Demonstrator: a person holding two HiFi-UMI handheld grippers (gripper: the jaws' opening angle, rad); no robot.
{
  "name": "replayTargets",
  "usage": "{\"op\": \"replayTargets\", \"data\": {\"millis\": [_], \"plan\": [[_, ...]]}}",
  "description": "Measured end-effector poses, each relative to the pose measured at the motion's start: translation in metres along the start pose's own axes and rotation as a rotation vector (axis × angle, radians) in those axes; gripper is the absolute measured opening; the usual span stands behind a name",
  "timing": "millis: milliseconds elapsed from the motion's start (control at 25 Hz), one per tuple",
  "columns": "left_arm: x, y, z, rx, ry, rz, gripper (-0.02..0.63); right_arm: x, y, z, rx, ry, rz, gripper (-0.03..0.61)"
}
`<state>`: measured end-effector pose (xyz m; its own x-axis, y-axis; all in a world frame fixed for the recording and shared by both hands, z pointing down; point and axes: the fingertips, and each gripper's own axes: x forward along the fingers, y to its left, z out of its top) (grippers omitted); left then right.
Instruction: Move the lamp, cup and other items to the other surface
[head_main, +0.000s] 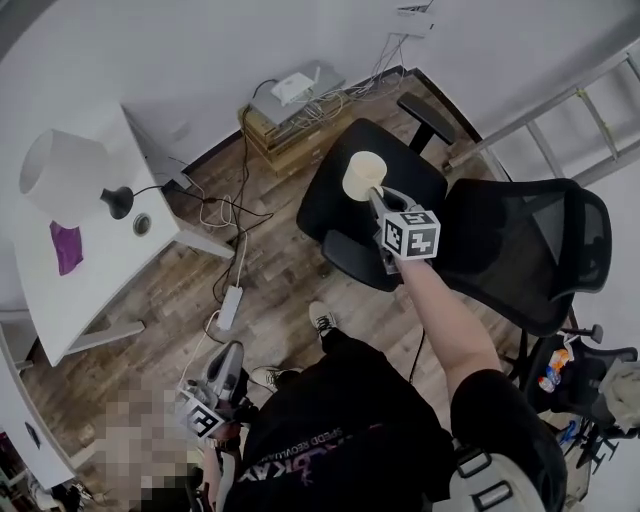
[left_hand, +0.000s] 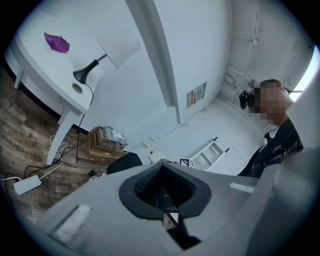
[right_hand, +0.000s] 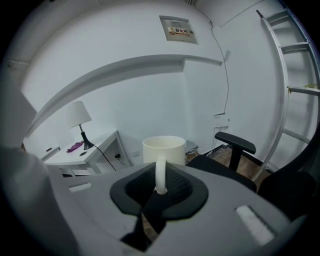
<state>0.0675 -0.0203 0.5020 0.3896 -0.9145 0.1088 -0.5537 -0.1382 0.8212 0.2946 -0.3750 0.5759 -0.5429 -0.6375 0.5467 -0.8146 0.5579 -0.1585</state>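
The right gripper (head_main: 375, 196) is clamped on the thin handle of the cream ceramic cup (head_main: 362, 175), which hangs just above the seat of the black office chair (head_main: 340, 225) in the upper middle of the head view. In the right gripper view the handle stands upright between the pads and the cup body (right_hand: 163, 149) juts out beyond them.

The main risk, as I judge it, is that the grip is on the handle alone. The cup's weight sits out in front, so it could swing or twist in the pinch if the hand moves sharply. The padded seat is also a soft landing place, and a cup released at a tilt or near the edge could tip and roll to the wooden floor.

The left gripper (head_main: 228, 355) is low at the lower left, close to the person's body. Its jaws are pressed together with nothing between them.

At the left of the frame, the white-shaded lamp with a black base (head_main: 117, 202) and a purple cloth (head_main: 66, 247) remain on the white desk (head_main: 95, 285). The lamp's black cord runs off the desk towards the floor and could snag when the lamp is lifted.

The cup's mouth faces the head camera and looks empty. A brown box (head_main: 290, 140) by the wall at top centre carries a pale device and tangled cables.
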Motion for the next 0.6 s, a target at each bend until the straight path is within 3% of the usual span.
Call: {"op": "replayTargets", "data": {"millis": [320, 600], "plan": [[0.054, -0.003, -0.024, -0.042, 0.072, 0.064, -0.005, 0.041, -0.1, -0.064, 0.06, 0.153, -0.068, 0.048], [0.064, -0.002, -0.049, -0.074, 0.116, 0.146, -0.005, 0.083, -0.129, -0.118, 0.081, 0.266, -0.066, 0.048]]}}
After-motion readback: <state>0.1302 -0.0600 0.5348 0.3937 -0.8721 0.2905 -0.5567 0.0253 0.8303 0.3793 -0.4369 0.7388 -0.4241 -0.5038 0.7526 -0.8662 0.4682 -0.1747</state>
